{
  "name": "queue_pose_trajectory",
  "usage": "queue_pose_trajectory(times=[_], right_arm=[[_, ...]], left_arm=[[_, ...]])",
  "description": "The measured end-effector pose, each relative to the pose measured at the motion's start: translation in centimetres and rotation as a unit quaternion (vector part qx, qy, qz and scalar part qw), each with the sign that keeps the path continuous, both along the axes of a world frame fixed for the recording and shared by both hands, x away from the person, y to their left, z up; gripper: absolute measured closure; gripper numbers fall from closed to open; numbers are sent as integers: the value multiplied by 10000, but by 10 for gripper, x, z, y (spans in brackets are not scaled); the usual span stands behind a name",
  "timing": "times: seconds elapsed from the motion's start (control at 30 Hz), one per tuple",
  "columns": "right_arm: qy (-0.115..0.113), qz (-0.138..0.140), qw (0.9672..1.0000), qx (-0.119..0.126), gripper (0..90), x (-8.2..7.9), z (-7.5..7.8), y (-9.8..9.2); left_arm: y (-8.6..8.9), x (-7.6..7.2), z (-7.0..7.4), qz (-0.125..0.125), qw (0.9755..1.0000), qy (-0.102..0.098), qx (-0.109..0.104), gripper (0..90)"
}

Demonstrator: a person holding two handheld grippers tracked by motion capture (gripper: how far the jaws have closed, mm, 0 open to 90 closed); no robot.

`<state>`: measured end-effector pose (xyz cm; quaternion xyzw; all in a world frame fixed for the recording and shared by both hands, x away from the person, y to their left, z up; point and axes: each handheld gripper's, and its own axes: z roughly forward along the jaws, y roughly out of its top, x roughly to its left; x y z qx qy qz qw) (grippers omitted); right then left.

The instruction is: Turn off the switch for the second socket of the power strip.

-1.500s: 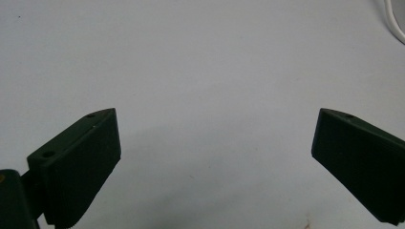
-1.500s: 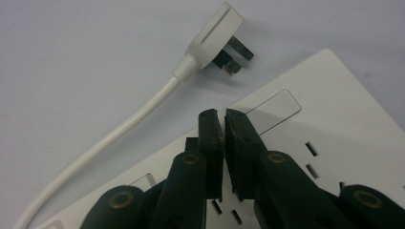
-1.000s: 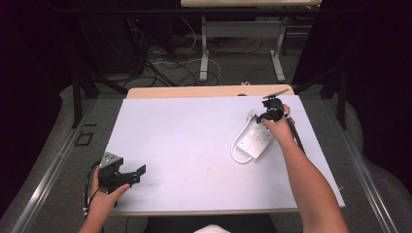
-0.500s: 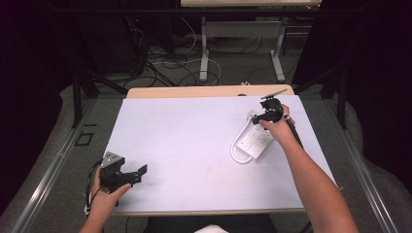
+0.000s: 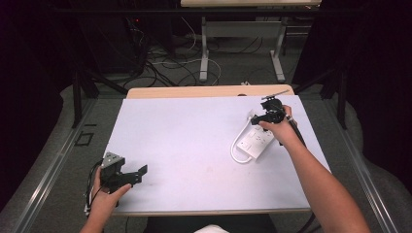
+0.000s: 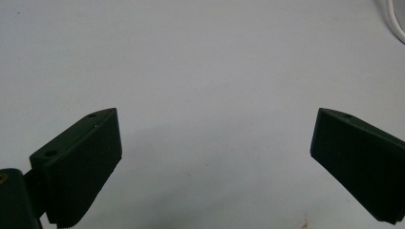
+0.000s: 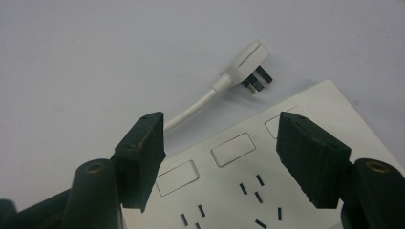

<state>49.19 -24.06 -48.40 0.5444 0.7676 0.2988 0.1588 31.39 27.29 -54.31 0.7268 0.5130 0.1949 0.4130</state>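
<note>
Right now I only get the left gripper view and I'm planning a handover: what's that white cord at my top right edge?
Observer: It's the cable of a white power strip lying at the table's right side.
Operator: Where's the other hand-held gripper?
Observer: The right hand-held gripper hovers over the strip's end by the switches, jaws open, nothing between them.
Operator: Is the strip plugged in?
Observer: No. Its plug lies loose on the white table, prongs exposed, just beyond the strip.
</note>
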Motion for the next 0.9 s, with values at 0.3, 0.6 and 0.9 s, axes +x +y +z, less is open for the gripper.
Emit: queue_pose_trajectory(times=[0.3,0.6,0.9], right_arm=[[-177,64,9998,-30,227,-12,9,-1],[-406,212,9989,-46,211,-28,20,2],[-766,372,9963,78,150,-49,24,6]], left_arm=[[-1,1,0,-28,10000,-19,4,33],[-1,1,0,-45,10000,-28,7,34],[-2,0,1,-41,10000,-32,10,35]])
